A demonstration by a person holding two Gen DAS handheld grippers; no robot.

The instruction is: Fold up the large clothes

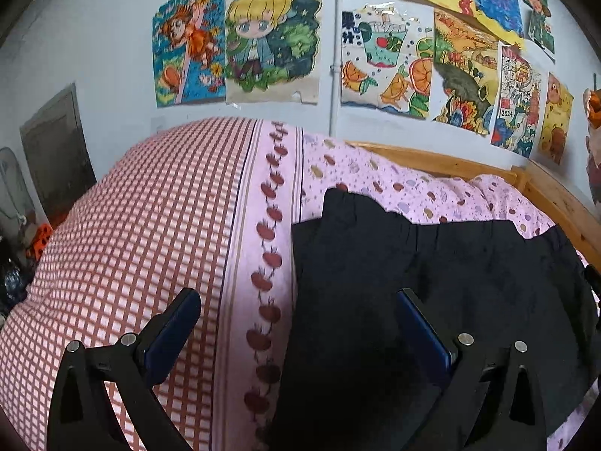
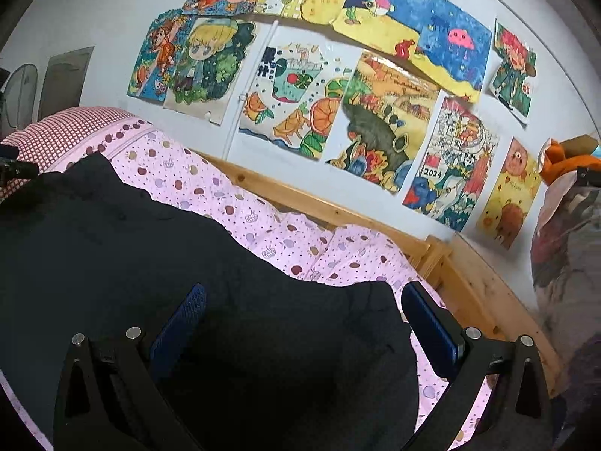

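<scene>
A large black garment point(image 1: 432, 282) lies spread on a pink patterned bed sheet point(image 1: 394, 184). My left gripper point(image 1: 298, 300) is open above the garment's left edge, one finger over the checked bedding, the other over the black cloth. In the right wrist view the garment point(image 2: 150, 248) fills the lower left. My right gripper point(image 2: 304, 297) is open above the garment's right end, its right finger over the pink sheet point(image 2: 285, 233). Neither gripper holds anything.
A red-and-white checked quilt point(image 1: 131, 233) lies left of the garment. A wooden bed frame point(image 2: 432, 255) runs along the far side and right. Children's drawings point(image 2: 375, 112) cover the white wall. A bagged bundle point(image 2: 567, 248) stands at the far right.
</scene>
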